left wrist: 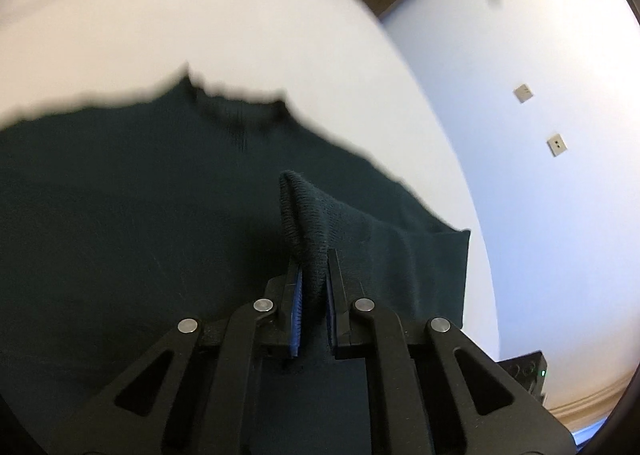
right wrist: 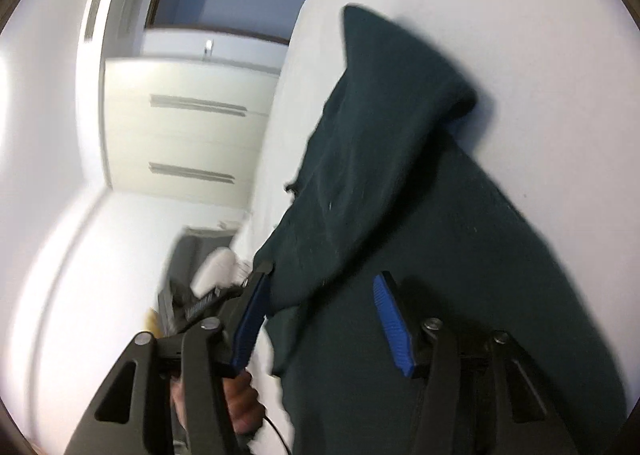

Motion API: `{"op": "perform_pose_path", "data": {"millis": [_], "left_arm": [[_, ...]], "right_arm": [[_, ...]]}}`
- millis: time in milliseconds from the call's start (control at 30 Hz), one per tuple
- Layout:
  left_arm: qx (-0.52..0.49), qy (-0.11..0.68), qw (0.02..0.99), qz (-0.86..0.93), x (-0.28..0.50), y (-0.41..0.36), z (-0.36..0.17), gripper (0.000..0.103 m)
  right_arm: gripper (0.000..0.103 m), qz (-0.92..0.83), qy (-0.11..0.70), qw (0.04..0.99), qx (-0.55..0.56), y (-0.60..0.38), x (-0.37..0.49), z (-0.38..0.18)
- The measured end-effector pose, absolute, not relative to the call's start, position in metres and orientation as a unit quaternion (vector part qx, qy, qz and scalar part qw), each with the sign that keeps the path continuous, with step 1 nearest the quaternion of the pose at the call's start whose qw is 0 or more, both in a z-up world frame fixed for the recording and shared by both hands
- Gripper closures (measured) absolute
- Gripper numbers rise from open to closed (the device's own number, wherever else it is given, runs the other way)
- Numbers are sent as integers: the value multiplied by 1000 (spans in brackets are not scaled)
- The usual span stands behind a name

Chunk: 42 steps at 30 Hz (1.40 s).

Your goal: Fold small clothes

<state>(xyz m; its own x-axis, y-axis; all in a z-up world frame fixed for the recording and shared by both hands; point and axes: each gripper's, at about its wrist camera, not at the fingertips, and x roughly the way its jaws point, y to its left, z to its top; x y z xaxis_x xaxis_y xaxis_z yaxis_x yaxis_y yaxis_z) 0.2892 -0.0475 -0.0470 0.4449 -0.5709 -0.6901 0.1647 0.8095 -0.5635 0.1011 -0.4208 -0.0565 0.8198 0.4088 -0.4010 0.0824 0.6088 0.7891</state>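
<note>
A dark green knit sweater [left wrist: 140,215] lies spread on the white table [left wrist: 200,15], its ribbed neckline at the far edge and its fabric finely knitted. A ribbed cuff [left wrist: 306,223] stands up in a fold, pinched between the blue pads of the left claw [left wrist: 314,275], which is closed down on it. The right claw [right wrist: 324,283] is wide open above the sweater [right wrist: 400,175], gripping nothing, with a raised fold of cloth between its fingers.
</note>
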Motion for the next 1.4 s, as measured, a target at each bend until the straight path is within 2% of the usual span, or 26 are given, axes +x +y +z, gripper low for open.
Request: {"op": "perform_pose_path", "data": {"millis": [133,400,533,700,833,967,1167,1300,1400], "left_arm": [[-218,441,845,-211,288,-20,-33,95],[-241,472,830,-173,283,28,-75,95],[-248,485,823,-164,290,34,-101,95],[-256,492,816,-163,290,41,-121,95],[-258,488,819,-157,298,32,-116,95],[-259,488,819,-151,297,42,-115,95],[-261,489,818,-154,295,44,-122,95],[-268,497,810,-156,294,47,-121,95],[-283,507,800,-152,296,49,-125,95]], "right_arm": [[37,101,254,835,478,-432,115,-59],[33,73,208,811,542,-441,133,-62],[33,55,176,821,541,-460,115,-51],[32,51,179,824,535,-456,123,-50],[30,58,211,831,511,-445,135,-43],[30,26,172,848,501,-464,147,-27],[34,22,181,861,475,-476,159,-26],[47,15,188,865,465,-479,158,-32],[48,20,192,866,462,-479,158,-32]]}}
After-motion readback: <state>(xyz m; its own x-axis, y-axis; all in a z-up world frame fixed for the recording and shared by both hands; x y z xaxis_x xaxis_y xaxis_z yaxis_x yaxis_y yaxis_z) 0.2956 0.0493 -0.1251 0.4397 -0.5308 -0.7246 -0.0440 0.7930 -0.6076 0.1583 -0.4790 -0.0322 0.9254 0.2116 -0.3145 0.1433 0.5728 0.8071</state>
